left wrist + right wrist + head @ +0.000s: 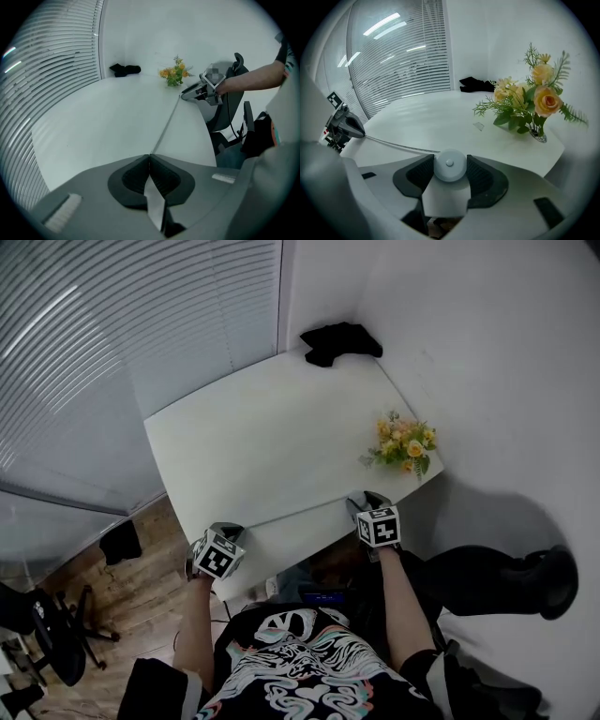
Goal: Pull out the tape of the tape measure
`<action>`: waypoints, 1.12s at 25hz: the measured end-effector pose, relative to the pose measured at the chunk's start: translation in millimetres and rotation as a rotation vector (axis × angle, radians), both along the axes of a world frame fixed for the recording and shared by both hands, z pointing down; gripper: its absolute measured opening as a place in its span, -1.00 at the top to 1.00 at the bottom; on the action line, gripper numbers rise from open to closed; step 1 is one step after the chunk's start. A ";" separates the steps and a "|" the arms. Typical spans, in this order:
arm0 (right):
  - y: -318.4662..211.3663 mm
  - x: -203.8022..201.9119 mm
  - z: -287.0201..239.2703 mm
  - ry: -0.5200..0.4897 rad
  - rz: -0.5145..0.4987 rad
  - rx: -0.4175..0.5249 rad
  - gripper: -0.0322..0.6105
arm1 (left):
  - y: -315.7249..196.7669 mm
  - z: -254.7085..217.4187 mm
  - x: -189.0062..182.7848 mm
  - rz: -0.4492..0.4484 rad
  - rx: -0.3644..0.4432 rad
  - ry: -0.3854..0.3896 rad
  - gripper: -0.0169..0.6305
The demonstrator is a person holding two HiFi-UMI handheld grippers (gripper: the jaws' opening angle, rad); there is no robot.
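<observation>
White tape [165,126] ran taut over the table [281,437] from the left gripper [149,161] — jaws pinching its tip — to the tape measure [446,197] clamped in the right gripper [450,164]; if that thin tip slipped, the tape would likely whip back.

Table top [281,437]: smooth, matt white, laminate-like.
Tape measure case [449,165]: smooth white plastic, faint sheen.
Tape [165,125]: thin pale strip, slightly glossy.
Left gripper [150,157] and right gripper [450,157] bodies: smooth, matt grey plastic.
Pads [133,178]: black, finely ribbed, matt, rubber-like.
Black cloth [339,341]: soft, matt, crumpled.
Flowers [403,444]: matt petals and leaves; real or artificial not discernible.
Blind slats [141,324]: smooth, light-reflecting.
Floor [122,601]: wood planks, visible grain.
</observation>
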State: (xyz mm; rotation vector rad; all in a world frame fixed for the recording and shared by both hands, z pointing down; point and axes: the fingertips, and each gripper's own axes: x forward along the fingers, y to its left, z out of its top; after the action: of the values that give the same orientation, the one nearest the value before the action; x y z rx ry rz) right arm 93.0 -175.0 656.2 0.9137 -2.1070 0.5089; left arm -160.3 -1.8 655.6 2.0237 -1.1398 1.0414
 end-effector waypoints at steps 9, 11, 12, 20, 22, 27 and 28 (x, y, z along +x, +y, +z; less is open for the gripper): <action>-0.4 0.4 -1.5 -0.009 0.008 0.008 0.22 | 13.9 0.1 -26.2 -0.059 0.010 -0.022 0.93; -1.2 0.5 -1.6 -0.008 0.013 0.008 0.22 | 18.9 0.2 -31.8 -0.074 0.008 -0.022 0.93; -1.3 0.4 -1.6 -0.007 0.015 0.008 0.22 | 22.2 0.2 -33.9 -0.083 0.007 -0.017 0.93; -1.0 0.6 -1.0 -0.004 0.019 0.004 0.22 | 43.4 2.5 -43.2 -0.120 -0.003 -0.028 0.93; -0.9 0.9 -1.2 -0.002 0.021 0.003 0.22 | 47.0 2.7 -47.5 -0.131 -0.006 -0.029 0.93; -0.4 0.6 -0.6 -0.001 0.024 0.001 0.22 | 57.3 3.1 -64.2 -0.170 -0.009 -0.041 0.93; -0.5 0.8 -0.5 -0.001 0.026 0.001 0.22 | 59.6 2.6 -68.1 -0.179 -0.012 -0.044 0.93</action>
State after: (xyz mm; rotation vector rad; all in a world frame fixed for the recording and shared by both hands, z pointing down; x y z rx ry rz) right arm 93.9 -175.5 655.7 0.9425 -2.0989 0.5223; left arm -228.5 57.8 658.3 1.8585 -1.3086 1.0041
